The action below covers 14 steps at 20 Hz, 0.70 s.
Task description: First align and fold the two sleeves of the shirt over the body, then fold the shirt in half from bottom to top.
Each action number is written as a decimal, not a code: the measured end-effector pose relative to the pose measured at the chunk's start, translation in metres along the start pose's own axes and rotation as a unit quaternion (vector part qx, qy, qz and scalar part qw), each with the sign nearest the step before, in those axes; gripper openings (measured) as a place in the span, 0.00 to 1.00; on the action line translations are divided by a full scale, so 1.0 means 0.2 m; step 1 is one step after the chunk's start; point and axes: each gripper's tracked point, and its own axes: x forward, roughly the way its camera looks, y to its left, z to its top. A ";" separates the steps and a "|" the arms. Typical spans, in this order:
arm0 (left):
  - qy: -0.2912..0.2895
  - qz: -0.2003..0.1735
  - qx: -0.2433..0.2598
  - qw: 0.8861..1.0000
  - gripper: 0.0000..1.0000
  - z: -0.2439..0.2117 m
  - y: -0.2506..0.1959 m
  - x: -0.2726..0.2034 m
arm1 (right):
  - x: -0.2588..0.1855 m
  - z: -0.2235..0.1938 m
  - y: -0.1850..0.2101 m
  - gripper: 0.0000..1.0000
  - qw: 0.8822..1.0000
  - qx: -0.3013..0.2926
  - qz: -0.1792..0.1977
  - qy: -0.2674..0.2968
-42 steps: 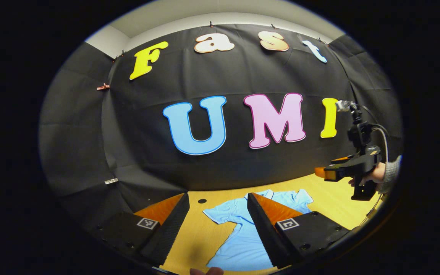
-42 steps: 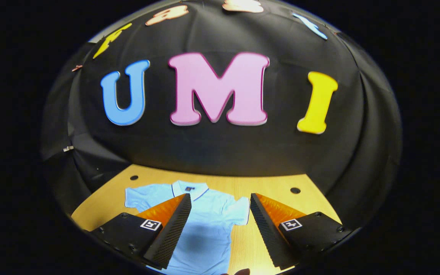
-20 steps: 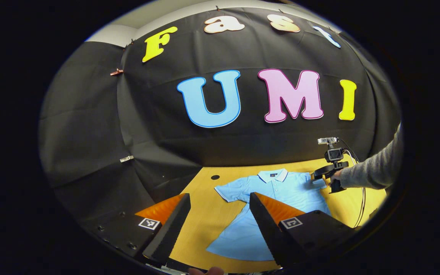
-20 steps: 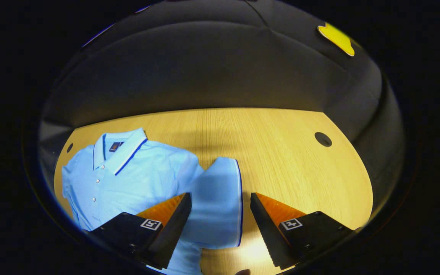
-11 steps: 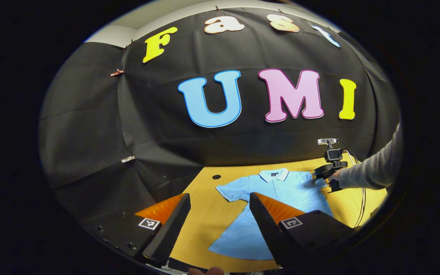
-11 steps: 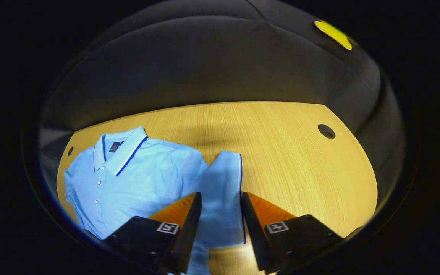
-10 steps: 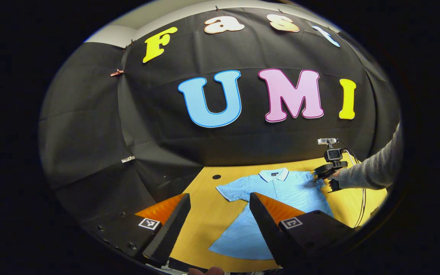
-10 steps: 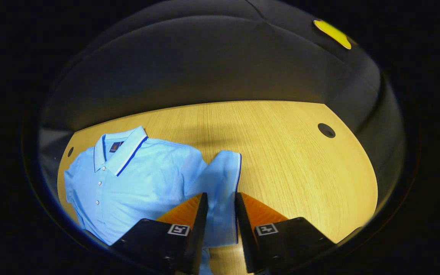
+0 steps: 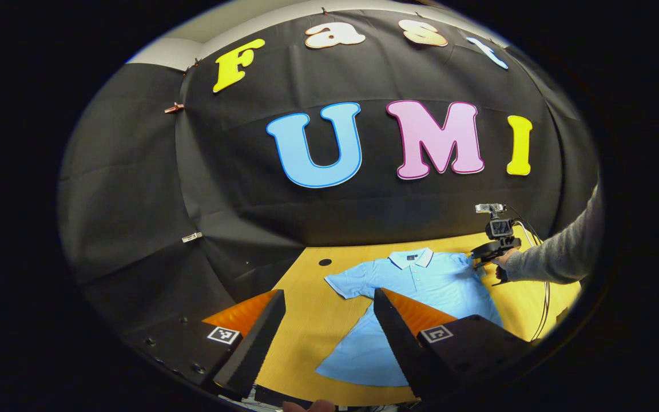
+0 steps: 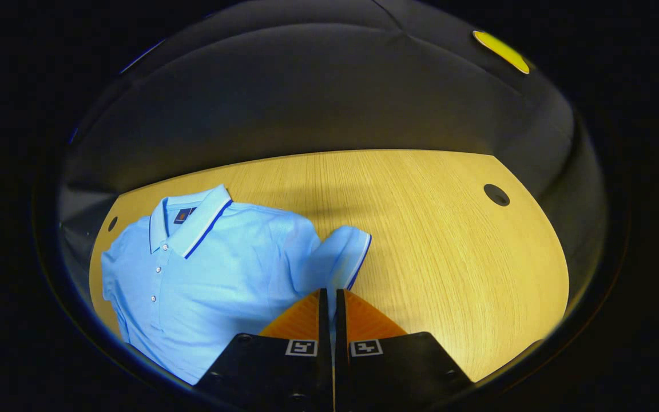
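The right hand-held gripper (image 10: 332, 297) has just closed its fingers on the right sleeve (image 10: 344, 257) of the light-blue polo shirt (image 10: 221, 269), which lies flat on the pale wooden counter (image 10: 449, 240); the first sleeve fold can likely begin. The left hand-held gripper (image 9: 329, 326) stays spread apart, hovering near the hem. The small dark collar label (image 10: 181, 215) is too small to read.

Left hand-held gripper (image 9: 329, 337): black housings, square coded markers, screws, serrated wedge fingers. Right hand-held gripper (image 10: 332, 309): matching black housings and markers; seen in the left gripper view with top-mounted camera, black cable. Grey knitted sleeve (image 9: 558, 257).
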 end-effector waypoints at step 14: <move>-0.001 0.000 -0.011 1.000 0.99 -0.04 0.08 -0.01 | -0.29 0.16 0.53 0.06 0.991 -0.066 0.090 -0.079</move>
